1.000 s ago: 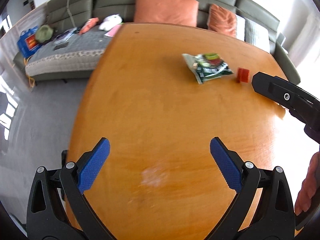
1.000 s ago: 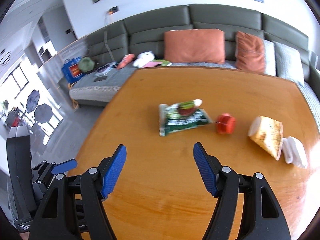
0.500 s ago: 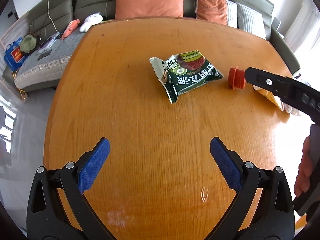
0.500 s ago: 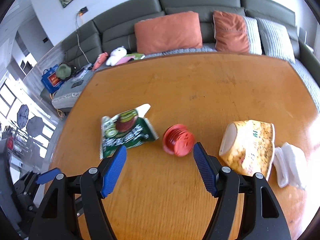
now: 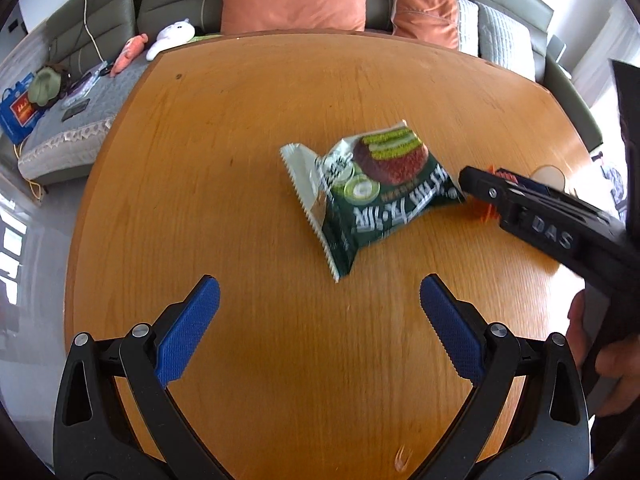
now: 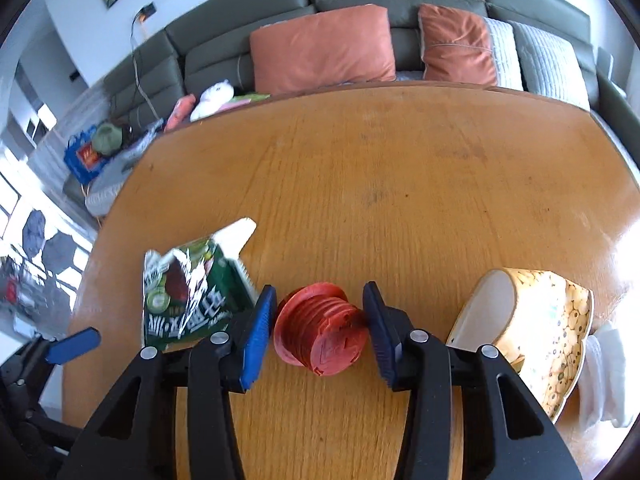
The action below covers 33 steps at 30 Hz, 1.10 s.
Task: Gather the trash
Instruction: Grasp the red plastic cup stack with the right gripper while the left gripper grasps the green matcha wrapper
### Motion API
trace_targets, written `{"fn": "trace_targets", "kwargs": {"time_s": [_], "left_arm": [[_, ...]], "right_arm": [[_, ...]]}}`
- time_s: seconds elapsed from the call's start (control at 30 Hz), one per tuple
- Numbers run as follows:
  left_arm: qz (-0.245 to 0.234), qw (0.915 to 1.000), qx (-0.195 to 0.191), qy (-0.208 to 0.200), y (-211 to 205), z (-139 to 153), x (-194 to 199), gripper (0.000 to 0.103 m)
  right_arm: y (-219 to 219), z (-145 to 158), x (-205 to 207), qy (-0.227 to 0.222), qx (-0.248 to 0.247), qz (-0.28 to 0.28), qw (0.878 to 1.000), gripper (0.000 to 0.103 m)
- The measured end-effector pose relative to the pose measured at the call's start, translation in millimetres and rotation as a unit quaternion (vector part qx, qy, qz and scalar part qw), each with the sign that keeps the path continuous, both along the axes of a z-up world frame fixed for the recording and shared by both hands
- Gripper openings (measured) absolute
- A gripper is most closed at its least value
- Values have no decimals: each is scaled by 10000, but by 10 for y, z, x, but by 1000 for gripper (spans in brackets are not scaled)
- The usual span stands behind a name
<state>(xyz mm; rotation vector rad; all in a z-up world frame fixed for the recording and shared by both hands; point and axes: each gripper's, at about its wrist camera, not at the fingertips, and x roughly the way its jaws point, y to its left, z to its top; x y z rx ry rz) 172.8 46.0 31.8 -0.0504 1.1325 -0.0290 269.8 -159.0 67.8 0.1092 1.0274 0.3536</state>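
A green snack wrapper (image 5: 372, 196) lies on the round wooden table (image 5: 224, 152); it also shows in the right wrist view (image 6: 188, 300). A red ribbed plastic cap (image 6: 320, 330) lies on its side between the jaws of my right gripper (image 6: 320, 326), which is open around it with small gaps on both sides. A crushed yellow paper cup (image 6: 532, 332) lies to the right, with white tissue (image 6: 604, 376) beside it. My left gripper (image 5: 316, 320) is open and empty, just short of the wrapper.
A grey-green sofa (image 6: 360, 20) with orange cushions (image 6: 320, 48) runs behind the table. Plush toys (image 5: 172, 36) and clutter lie on its left section. The right gripper's arm (image 5: 552, 232) crosses the left wrist view at the right.
Both grippers have moved forward over the table. The right gripper's jaws now straddle the red cap. The left gripper has come closer to the wrapper.
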Motion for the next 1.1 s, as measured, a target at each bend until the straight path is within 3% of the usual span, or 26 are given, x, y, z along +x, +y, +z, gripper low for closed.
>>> {"fn": "trace_targets", "kwargs": {"time_s": [0.17,0.33,0.5,0.57,0.67,0.7,0.77,0.87,1.1], "left_arm": [[-40,9999,56,-119,-131,12,229,97],[-707,9966,330,-252,-299,13,481,97],[-1337,9890,633,-34,-408,-95,655,97],[-1432,9881,554,34,-416,-132,684,97],[-1451,9882,482,52,-441,-193,704,94],[-1423,9889,416,41,-431,-207,704,78],[-1266,9913,351,-13,-400,-203,681,69],[-1046,9942,241,-67,-373,-193,609,67],[-1023,9947,98,-10,-363,-150,412,67]], "right_arm": [[-129,113,77,-227,175,-202,9994,46],[-253,216,138,-230,372,-312,9986,46],[-292,234,161,-237,455,-343,9981,46],[-278,231,180,-218,451,-366,9981,46],[-269,233,183,-223,439,-366,9981,46],[-262,236,185,-241,424,-363,9982,46],[-252,240,187,-283,383,-367,9982,46],[-225,245,185,-291,360,-379,9982,46],[-133,394,46,-388,366,-297,9981,46]]}}
